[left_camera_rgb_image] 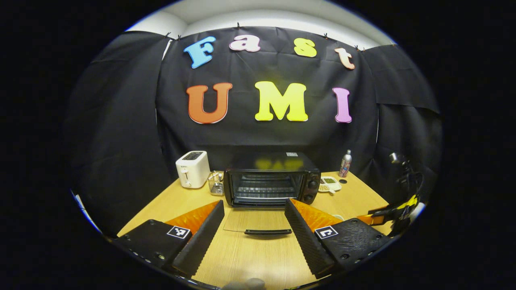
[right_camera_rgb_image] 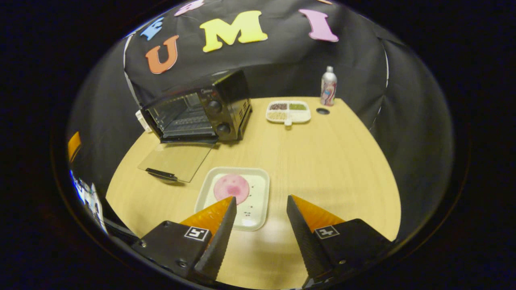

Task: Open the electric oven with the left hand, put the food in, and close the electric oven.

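Observation:
The black electric oven [left_camera_rgb_image: 269,186] stands at the back of the wooden table, its glass door [left_camera_rgb_image: 258,220] folded flat down, handle [left_camera_rgb_image: 267,232] toward me. My left gripper [left_camera_rgb_image: 254,209] is open just in front of that door, empty. In the right gripper view the oven [right_camera_rgb_image: 197,110] sits far left with its door [right_camera_rgb_image: 175,161] down. A white tray [right_camera_rgb_image: 258,201] carrying a round pink piece of food [right_camera_rgb_image: 231,187] lies on the table. My right gripper [right_camera_rgb_image: 261,205] is open just short of the tray's near right corner, holding nothing.
A white toaster [left_camera_rgb_image: 193,168] and a small wire basket [left_camera_rgb_image: 216,184] stand left of the oven. A divided snack dish [right_camera_rgb_image: 288,111] and a bottle [right_camera_rgb_image: 328,86] sit at the back right. The other gripper [left_camera_rgb_image: 393,215] shows at the right edge in the left gripper view.

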The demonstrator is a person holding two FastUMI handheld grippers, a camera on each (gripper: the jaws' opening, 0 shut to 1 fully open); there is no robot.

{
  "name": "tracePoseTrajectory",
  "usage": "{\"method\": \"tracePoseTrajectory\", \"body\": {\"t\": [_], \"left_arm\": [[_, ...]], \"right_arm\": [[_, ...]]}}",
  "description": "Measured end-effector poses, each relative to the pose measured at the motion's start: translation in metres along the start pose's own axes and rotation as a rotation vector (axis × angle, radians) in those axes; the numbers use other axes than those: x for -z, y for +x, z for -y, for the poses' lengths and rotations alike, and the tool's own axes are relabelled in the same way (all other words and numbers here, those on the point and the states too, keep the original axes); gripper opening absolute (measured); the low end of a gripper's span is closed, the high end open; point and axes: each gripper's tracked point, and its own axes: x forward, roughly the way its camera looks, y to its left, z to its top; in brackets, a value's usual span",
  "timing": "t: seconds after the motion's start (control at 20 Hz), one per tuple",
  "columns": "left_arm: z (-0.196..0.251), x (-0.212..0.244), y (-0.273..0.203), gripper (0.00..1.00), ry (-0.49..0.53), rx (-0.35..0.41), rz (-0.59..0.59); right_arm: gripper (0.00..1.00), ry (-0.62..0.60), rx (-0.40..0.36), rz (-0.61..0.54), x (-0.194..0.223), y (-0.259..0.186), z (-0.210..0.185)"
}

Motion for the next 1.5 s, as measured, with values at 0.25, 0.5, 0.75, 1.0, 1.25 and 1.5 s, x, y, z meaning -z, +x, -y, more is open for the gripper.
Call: {"method": "tracePoseTrajectory", "body": {"t": [0.25, 0.5, 0.75, 1.0, 1.25, 1.5], "left_arm": [[0.007, -0.033, -0.021, 0.96, 0.015, -0.042, 0.052], [0.011, -0.043, -0.027, 0.96, 0.018, -0.107, 0.048], [0.014, -0.043, -0.026, 0.96, -0.009, -0.175, 0.046], [0.022, -0.043, -0.031, 0.96, -0.027, -0.229, 0.053], [0.028, -0.046, -0.04, 0.96, -0.058, -0.261, 0.057], [0.037, -0.052, -0.035, 0.96, -0.053, -0.2, 0.073]], "right_arm": [[0.58, 0.049, -0.032, -0.161, 0.014, 0.054, 0.009], [0.43, 0.033, -0.035, -0.271, 0.016, 0.079, 0.01], [0.12, -0.005, 0.007, -0.375, 0.018, 0.082, 0.02], [0.01, 0.025, -0.097, -0.422, 0.015, 0.083, 0.019], [0.04, 0.166, -0.22, -0.418, 0.014, 0.081, 0.018], [0.01, 0.315, -0.293, -0.341, 0.006, 0.062, 0.019]]}}
